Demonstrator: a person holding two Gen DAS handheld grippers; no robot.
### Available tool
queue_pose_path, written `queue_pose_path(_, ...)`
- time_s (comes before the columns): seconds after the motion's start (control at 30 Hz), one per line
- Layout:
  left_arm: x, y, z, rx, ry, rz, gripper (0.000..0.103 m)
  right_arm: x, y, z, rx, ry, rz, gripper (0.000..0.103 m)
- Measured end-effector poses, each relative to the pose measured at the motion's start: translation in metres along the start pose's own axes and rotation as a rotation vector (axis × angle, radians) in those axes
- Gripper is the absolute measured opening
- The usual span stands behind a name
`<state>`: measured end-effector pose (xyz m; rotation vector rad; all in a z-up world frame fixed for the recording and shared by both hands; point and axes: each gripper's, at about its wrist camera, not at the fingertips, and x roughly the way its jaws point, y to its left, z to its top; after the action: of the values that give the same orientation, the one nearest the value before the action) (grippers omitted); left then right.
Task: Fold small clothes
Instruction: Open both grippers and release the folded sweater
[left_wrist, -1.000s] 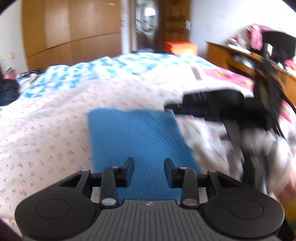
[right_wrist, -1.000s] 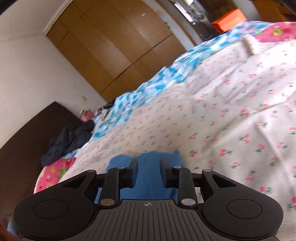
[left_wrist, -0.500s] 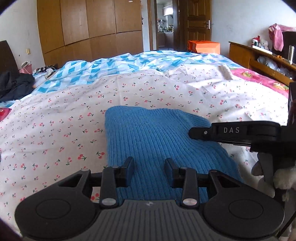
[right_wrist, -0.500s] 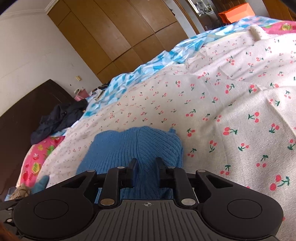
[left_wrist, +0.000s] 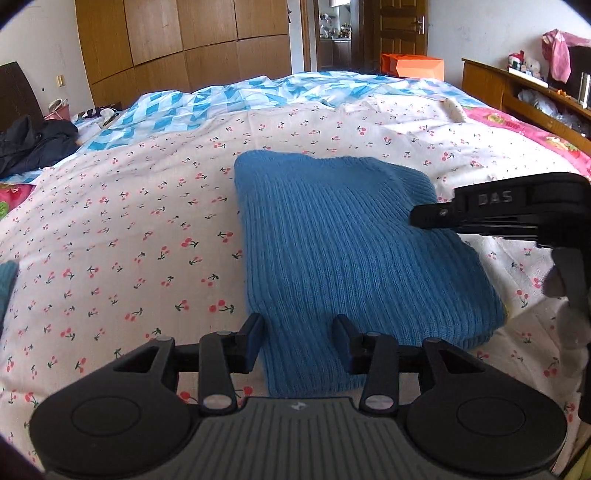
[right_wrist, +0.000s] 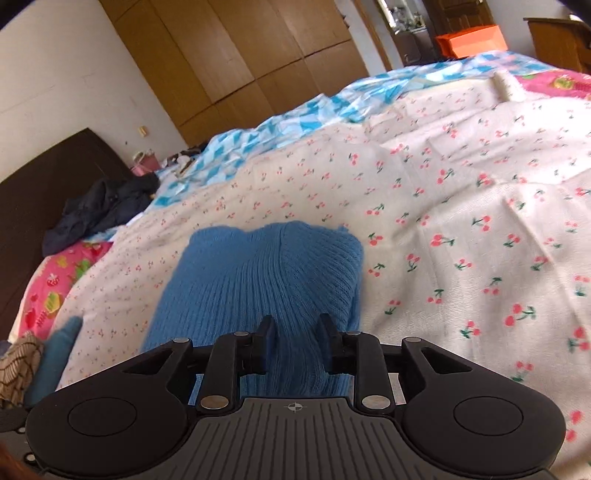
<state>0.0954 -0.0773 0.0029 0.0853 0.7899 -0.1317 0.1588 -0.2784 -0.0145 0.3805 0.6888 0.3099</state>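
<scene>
On the cherry-print bedspread (left_wrist: 122, 236), a blue knit garment (left_wrist: 343, 251) lying flat, already doubled into a rough rectangle. Over its near edge, the left gripper (left_wrist: 298, 334), jaws apart and opening, knit seen between them but not pinched. Over the right edge, the right gripper (right_wrist: 294, 334), jaws likewise opening, clamping nothing. Probably between folds. Next calls for lowering both grippers to one edge, pinching all layers, then carrying it across evenly.
</scene>
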Motion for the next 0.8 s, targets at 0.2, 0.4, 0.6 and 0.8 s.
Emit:
queue_pose_path(0.2, -0.005, 0.004, -0.006, -0.038, 0.028, -0.014, 0.051, -0.032, 0.017, -0.035, -0.075, 0.037, -0.066, 0.027)
queue_pose_path(0.4, -0.012, 0.006, -0.016, -0.057, 0.042, -0.035, 0.052, -0.05, 0.023, -0.046, -0.043, 0.013, -0.106, 0.029)
queue_pose_path(0.6, -0.016, 0.005, -0.027, -0.054, 0.059, -0.043, 0.055, -0.059, 0.03, -0.062, -0.07, 0.049, -0.151, 0.03)
queue_pose_path(0.8, -0.014, 0.003, -0.038, -0.059, 0.09, -0.047, 0.056, -0.062, 0.049, -0.077, -0.178, 0.061, -0.2, 0.032)
